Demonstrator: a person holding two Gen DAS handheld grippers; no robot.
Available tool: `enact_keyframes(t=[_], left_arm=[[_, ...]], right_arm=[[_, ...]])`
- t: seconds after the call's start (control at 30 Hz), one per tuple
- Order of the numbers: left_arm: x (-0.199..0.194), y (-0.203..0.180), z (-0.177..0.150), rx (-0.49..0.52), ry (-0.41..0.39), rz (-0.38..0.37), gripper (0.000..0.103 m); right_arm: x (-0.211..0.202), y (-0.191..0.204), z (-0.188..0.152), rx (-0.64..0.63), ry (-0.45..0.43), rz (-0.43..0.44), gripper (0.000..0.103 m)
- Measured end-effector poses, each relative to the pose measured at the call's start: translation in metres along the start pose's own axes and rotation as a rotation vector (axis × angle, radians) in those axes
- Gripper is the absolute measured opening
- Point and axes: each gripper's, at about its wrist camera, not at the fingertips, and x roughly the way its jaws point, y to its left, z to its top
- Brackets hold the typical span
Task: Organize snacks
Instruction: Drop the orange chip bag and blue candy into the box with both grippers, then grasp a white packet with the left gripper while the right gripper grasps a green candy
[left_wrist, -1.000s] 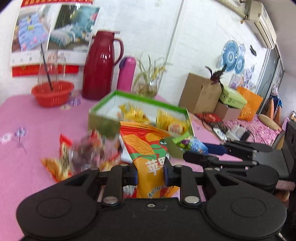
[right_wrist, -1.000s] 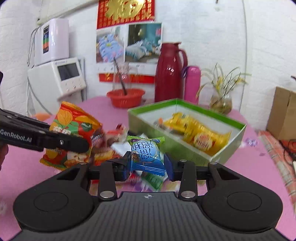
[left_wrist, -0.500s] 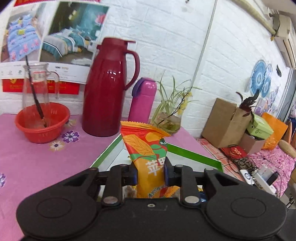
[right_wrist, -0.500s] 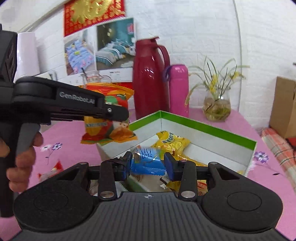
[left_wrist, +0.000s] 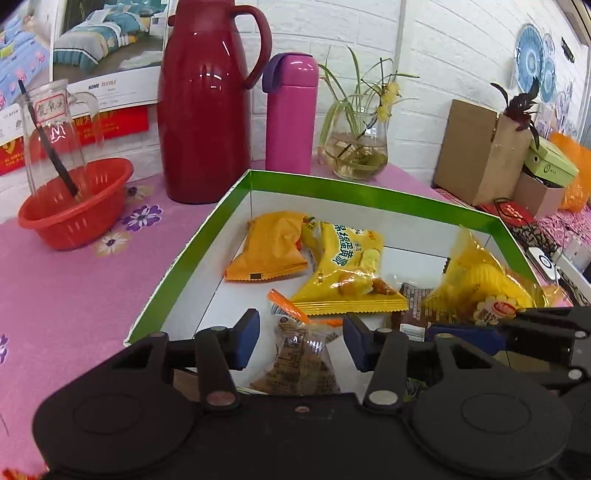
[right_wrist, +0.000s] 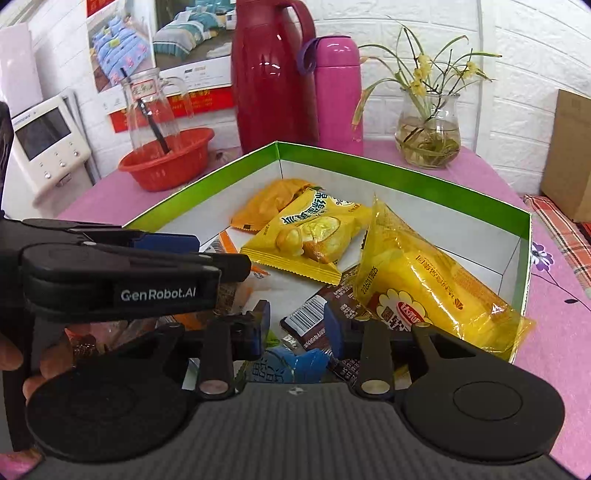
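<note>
Green-rimmed white box (right_wrist: 402, 181) holding yellow, orange, brown and blue snack packets (right_wrist: 314, 236)

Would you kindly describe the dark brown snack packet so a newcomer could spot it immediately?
Find the green-rimmed box before the red thermos. Near its front lies the dark brown packet, beside the big clear-yellow bag. It alone is brown, showing a white barcode.

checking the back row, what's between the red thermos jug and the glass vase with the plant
The pink flask stands between the red jug and the glass vase; both wrist views show it.
</note>
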Motion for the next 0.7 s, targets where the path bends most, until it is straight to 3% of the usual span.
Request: enact_keyframes(t=[0.3,0.37,0.4,0.43,0.47,0.5,0.6,0.7], left_arm=[[-0.047,-0.015,-0.038,0.017,0.003,0.003,0.059],[-0.056,-0.017,-0.043,0.006,0.005,-0.011,0.064],[-0.061,-0.017,-0.044,-0.005,0.001,-0.028,0.067],[-0.070,-0.016,-0.044,-0.018,-0.017,-0.037,0.078],[-0.081,-0.016,-0.044,-0.029,-0.049,-0.037,0.098],[-0.093,-0.015,-0.043,-0.036,-0.085,-0.033,0.103],[-0.139,-0.015,-0.047,-0.064,-0.192,-0.021,0.103],[-0.173,-0.017,-0.059,-0.095,-0.232,-0.060,0.103]], right_arm=[[-0.040,0.018,-0.033,0.004,0.016,0.051,0.057],[-0.049,0.020,-0.037,0.002,0.017,0.064,0.057],[-0.054,0.020,-0.038,0.005,0.011,0.082,0.061],[-0.063,0.018,-0.039,0.016,-0.005,0.101,0.063],[-0.072,0.017,-0.039,0.026,-0.028,0.105,0.068],[-0.086,0.015,-0.041,0.030,-0.065,0.103,0.077],[-0.127,0.011,-0.050,0.005,-0.179,0.098,0.100],[-0.163,0.003,-0.064,-0.023,-0.255,0.076,0.103]])
